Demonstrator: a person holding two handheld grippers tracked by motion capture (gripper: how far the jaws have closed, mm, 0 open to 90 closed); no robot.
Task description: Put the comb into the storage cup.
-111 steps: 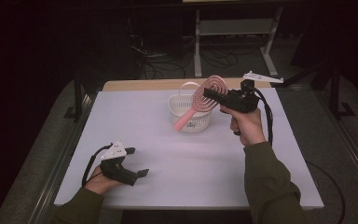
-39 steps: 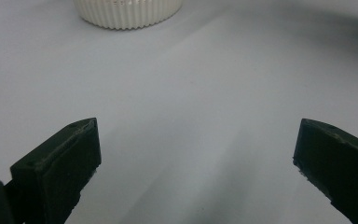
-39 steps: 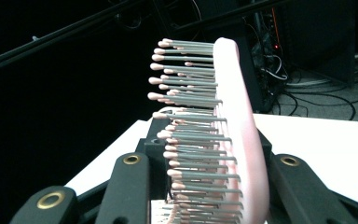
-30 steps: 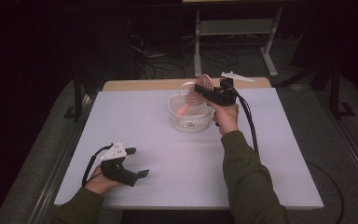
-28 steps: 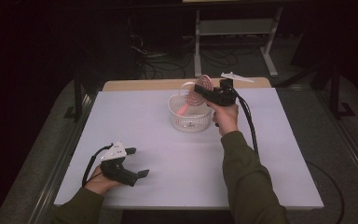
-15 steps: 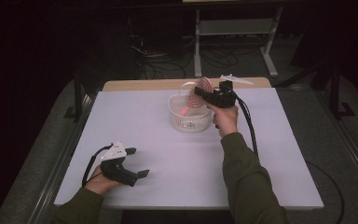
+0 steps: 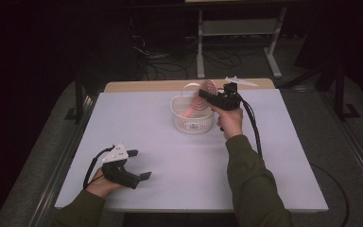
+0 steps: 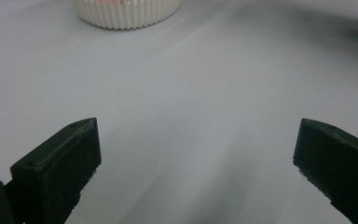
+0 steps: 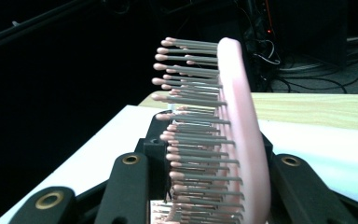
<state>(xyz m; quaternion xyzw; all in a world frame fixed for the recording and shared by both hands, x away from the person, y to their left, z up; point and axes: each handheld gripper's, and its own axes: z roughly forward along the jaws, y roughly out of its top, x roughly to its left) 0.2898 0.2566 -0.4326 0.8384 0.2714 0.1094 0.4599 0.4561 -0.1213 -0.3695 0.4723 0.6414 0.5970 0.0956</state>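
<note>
High view: right tool (image 7: 207, 96) is held above the white slotted basket (image 7: 193, 123), which stands on the white tabletop (image 7: 179, 161) toward its far edge. Its jaws are clamped on a pink hairbrush (image 7: 199, 97); the brush's round head stands up beside the tool, and the handle slants down into the basket.

Right gripper view: brush (image 9: 223, 135) sits edge-on between the two black jaws, pink back to the right, grey pink-tipped bristles pointing left. Both jaws press against it. A wooden strip (image 9: 326, 109) lies past the far side of the white surface.

Left tool (image 7: 134, 165) rests low at the near left of the tabletop, well apart from the basket, held in the person's left hand (image 7: 101, 185).

Left gripper view: jaws stand wide apart with bare tabletop between them; ribbed basket wall (image 8: 127, 13) at top edge.
</note>
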